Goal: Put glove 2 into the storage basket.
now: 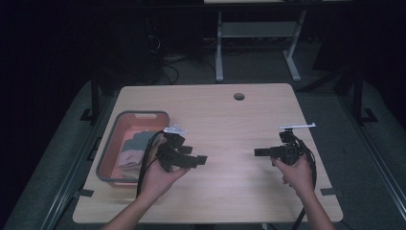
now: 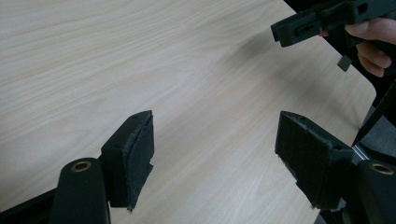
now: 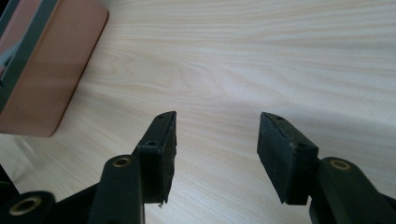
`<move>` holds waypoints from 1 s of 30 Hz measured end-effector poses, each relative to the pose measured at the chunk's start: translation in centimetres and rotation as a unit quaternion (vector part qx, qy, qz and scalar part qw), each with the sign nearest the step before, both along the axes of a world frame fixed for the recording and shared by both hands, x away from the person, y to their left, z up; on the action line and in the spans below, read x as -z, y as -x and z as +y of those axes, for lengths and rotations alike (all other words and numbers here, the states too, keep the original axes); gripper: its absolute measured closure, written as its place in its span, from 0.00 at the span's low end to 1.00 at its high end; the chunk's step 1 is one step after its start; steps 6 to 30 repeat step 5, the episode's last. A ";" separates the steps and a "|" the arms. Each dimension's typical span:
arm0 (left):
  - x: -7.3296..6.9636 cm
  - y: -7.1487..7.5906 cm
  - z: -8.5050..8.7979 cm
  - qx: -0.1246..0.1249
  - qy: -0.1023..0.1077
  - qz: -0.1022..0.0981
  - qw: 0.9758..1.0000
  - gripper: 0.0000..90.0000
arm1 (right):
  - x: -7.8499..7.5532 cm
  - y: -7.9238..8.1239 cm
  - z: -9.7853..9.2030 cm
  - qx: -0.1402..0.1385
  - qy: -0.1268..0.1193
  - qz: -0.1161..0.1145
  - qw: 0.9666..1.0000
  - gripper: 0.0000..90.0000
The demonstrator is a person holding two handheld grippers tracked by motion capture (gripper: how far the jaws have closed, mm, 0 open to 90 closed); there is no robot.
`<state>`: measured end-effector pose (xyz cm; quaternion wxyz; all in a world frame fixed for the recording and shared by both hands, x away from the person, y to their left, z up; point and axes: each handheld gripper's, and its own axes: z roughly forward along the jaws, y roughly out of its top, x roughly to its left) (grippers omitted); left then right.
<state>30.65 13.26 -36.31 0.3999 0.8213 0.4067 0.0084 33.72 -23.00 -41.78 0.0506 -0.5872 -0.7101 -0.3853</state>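
Note:
Two hand-held grippers hover over a light wooden table (image 1: pixel 230 120). My left gripper (image 1: pixel 200 160) is held beside the bin and points right toward the table's middle; in the left gripper view its jaws (image 2: pixel 215 140) stand wide apart with only bare wood between them. My right gripper (image 1: pixel 258 152) points left from the table's right side; its jaws (image 3: pixel 216 140) are also apart and hold nothing. The right gripper (image 2: pixel 322 23) and the fingers holding it show at the top right of the left gripper view.
An orange bin with a grey rim (image 1: pixel 119 120) stands at the table's left and holds folded grey cloth (image 1: pixel 134 148); its side wall (image 3: pixel 51 74) shows in the right gripper view. A round cable hole (image 1: pixel 239 96) lies near the far edge. Desk legs stand behind.

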 end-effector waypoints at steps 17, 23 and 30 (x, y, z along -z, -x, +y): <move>0.1 1.2 -0.4 0.013 -0.002 -0.016 1.000 0.31 | 0.3 1.3 -0.1 -0.004 0.003 -0.011 1.000 0.49; 0.1 1.2 -0.4 0.013 -0.002 -0.016 1.000 0.31 | 0.3 1.3 -0.1 -0.004 0.003 -0.011 1.000 0.49; 0.1 1.2 -0.4 0.013 -0.002 -0.016 1.000 0.31 | 0.3 1.3 -0.1 -0.004 0.003 -0.011 1.000 0.49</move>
